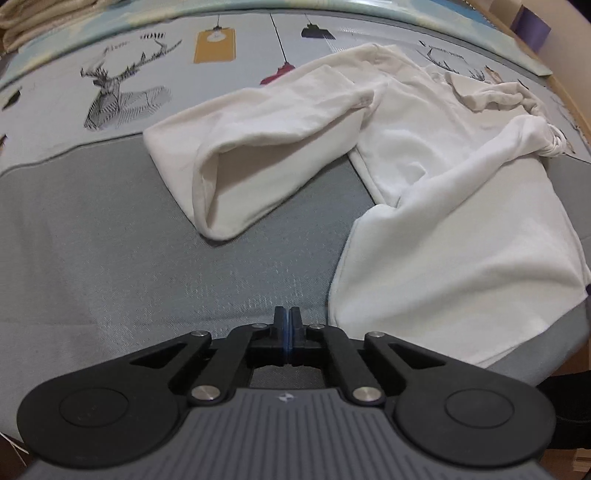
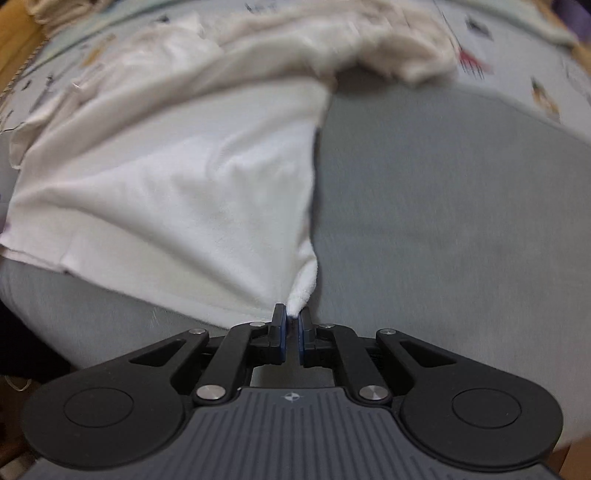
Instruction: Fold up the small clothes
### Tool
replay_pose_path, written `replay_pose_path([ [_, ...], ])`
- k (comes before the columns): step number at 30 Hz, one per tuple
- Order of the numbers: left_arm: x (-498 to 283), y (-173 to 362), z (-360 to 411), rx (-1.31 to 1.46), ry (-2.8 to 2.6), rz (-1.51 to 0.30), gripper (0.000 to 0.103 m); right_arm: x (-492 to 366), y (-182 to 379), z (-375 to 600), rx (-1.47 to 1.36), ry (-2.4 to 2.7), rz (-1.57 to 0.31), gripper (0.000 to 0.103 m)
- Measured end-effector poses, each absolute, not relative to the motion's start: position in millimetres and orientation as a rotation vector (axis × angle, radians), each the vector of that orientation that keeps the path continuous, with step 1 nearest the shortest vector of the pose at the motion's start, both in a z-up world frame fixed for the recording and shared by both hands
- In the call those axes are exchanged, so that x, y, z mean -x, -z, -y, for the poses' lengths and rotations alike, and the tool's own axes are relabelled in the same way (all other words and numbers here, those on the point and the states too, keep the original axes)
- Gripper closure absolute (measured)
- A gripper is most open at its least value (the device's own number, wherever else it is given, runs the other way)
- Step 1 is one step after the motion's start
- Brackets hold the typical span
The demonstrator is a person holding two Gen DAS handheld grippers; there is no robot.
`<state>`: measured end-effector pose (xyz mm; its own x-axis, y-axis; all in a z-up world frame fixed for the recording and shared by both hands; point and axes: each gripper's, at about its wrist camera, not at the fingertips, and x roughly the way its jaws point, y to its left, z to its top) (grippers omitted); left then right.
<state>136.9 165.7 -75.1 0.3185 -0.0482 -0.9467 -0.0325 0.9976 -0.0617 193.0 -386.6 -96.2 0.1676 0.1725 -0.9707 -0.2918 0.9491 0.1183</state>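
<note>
A small white garment point(image 1: 443, 192) lies spread on the grey mat point(image 1: 110, 240). One tube-shaped part point(image 1: 258, 147), a sleeve or a leg, points left with its open end toward me. My left gripper point(image 1: 287, 317) is shut with nothing between its blue pads and hovers over bare mat, just left of the garment's near hem. In the right wrist view, my right gripper point(image 2: 291, 315) is shut on a corner of the white garment point(image 2: 166, 184). The cloth is drawn into a taut point at the pads. This view is blurred.
Beyond the mat lies a pale cloth printed with a deer point(image 1: 110, 92) and hanging lamps. Folded beige fabric point(image 1: 37, 18) sits at the far left and a purple object point(image 1: 532, 26) at the far right. The surface's edge point(image 1: 576, 350) drops off at the right.
</note>
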Motion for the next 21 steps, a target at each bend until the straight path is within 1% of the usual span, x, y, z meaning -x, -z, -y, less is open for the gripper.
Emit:
replay_pose_path([
  [3,-134.9,76.6,-167.9,0.142,0.053,-1.253,0.101,-189.9,97.9,391.8,0.109,-0.321,-1.384,0.098],
  [5,-136.8,78.0,-169.4,0.186,0.056,-1.255,0.095,-191.8,92.1,393.7,0.08,-0.319,-1.356,0.096],
  [6,-137.8,78.8,-170.8,0.211,0.054,-1.257,0.089,-193.0,88.4,394.3,0.061,-0.306,-1.329,0.096],
  [7,-139.7,80.3,-171.6,0.234,0.05,-1.26,0.084,-195.2,85.0,395.5,0.04,-0.289,-1.306,0.088],
  [8,-141.4,82.0,-170.8,0.25,0.047,-1.265,0.083,-197.7,82.2,396.4,0.02,-0.267,-1.285,0.081],
  [9,-143.2,84.3,-169.5,0.259,0.049,-1.272,0.083,-199.9,80.2,397.1,0.0,-0.244,-1.262,0.066],
  [10,-145.1,85.9,-166.7,0.257,0.052,-1.279,0.083,-202.0,78.3,397.3,-0.027,-0.231,-1.243,0.059],
  [11,-147.4,87.0,-162.3,0.247,0.058,-1.286,0.083,-204.5,77.2,396.7,-0.049,-0.235,-1.235,0.059],
  [13,-150.2,89.3,-154.3,0.228,0.077,-1.295,0.077,-210.1,75.8,394.9,-0.078,-0.252,-1.223,0.06],
  [15,-151.7,93.4,-147.1,0.197,0.081,-1.309,0.074,-214.9,77.5,390.7,-0.074,-0.252,-1.226,0.06],
  [21,-153.8,105.0,-138.5,0.132,0.075,-1.351,0.073,-216.5,100.4,369.2,0.077,-0.262,-1.339,0.06],
])
